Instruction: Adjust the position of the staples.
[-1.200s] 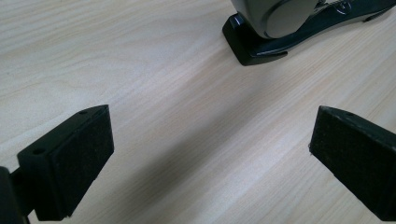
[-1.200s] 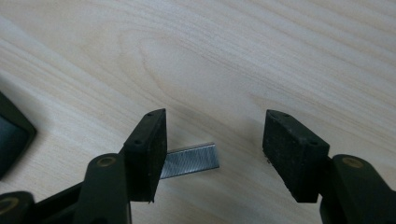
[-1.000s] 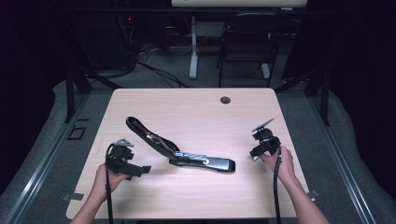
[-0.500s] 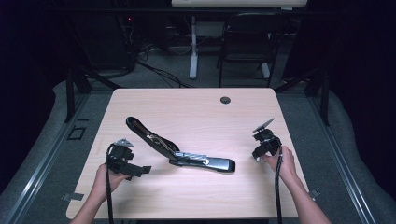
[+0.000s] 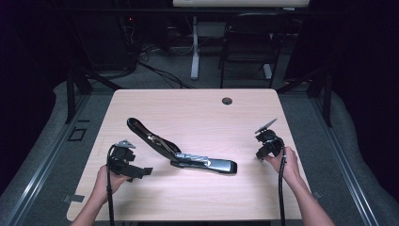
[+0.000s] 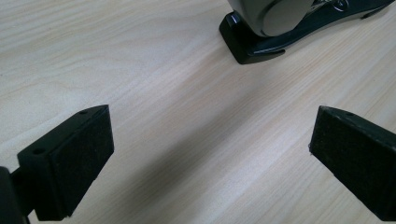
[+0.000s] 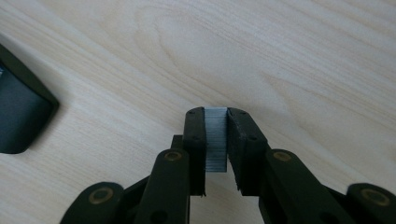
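On the wooden table (image 5: 197, 108), the right gripper (image 7: 215, 114) has just closed on a staple strip (image 7: 215, 140), the left gripper (image 6: 210, 140) gapes empty, and loading the opened stapler (image 5: 188, 155) likely comes next.

My left gripper (image 5: 126, 162) sits low over the near left of the surface (image 5: 197, 113), held in my left hand (image 5: 106, 181), forearm entering from the bottom edge. Its fingers (image 6: 70, 158) stand wide apart with nothing between them. My right gripper (image 5: 268, 143) is at the near right, gripped by my right hand (image 5: 287, 162), forearm angled in from below. Its fingers (image 7: 196, 140) have just been closing and now press on a strip of staples (image 7: 215, 140).
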Demonstrator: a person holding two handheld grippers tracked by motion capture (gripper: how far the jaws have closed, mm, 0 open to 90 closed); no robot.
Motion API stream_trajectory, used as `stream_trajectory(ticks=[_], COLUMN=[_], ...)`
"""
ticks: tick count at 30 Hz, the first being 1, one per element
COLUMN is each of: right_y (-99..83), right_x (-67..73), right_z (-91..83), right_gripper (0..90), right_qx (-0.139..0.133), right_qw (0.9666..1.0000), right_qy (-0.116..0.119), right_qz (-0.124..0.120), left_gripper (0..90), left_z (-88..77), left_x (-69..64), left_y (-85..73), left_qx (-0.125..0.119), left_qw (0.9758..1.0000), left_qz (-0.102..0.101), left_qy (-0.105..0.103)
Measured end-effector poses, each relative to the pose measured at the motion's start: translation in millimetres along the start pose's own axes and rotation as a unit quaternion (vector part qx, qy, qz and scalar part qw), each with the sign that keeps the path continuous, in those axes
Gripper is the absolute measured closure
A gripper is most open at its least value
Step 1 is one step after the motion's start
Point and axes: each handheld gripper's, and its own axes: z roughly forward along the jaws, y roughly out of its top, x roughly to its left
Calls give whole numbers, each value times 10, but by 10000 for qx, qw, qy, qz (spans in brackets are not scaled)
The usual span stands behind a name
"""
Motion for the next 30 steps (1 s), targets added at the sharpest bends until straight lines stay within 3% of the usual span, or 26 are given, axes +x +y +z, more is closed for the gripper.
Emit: stream_trajectory(ticks=[4,8,9,10,14,18,20,21,22,25,30], right_y=[-15,-23,-36,-32,-56,-99,-95,-118,-107,-111,-122], right_x=[40,100,136,151,247,341,350,374,364,376,406], right_z=[-31,-62,-52,-68,-97,-70,-81,-50,-67,-47,-15], right_gripper=[778,779,779,779,779,778,778,778,778,778,777], right_qx=[-135,-49,-112,15,83,-59,160,1,187,372,430], right_qw=[9998,9993,9993,9989,9975,9975,9961,9971,9958,9943,9940], right_qy=[122,204,246,218,275,366,338,384,335,316,337], right_qz=[-36,-310,-256,-416,-638,-601,-800,-656,-831,-947,-950], left_gripper=[0,0,0,0,0,0,0,0,0,0,0], left_z=[-4,-11,-13,-15,-26,-31,-31,-32,-30,-14,-8], left_x=[0,0,-2,-9,-24,-25,-24,-23,-21,-11,-29], left_y=[-1,0,-1,-4,-7,-7,-7,-8,-8,-4,4], left_qx=[1,14,16,6,-13,-15,-8,-10,-4,31,19], left_qw=[10000,10000,10000,10000,10000,10000,10000,10000,10000,10000,9999], left_qz=[-3,8,7,1,12,25,32,37,41,34,101], left_qy=[1,-13,-12,10,22,29,36,32,31,19,-28])
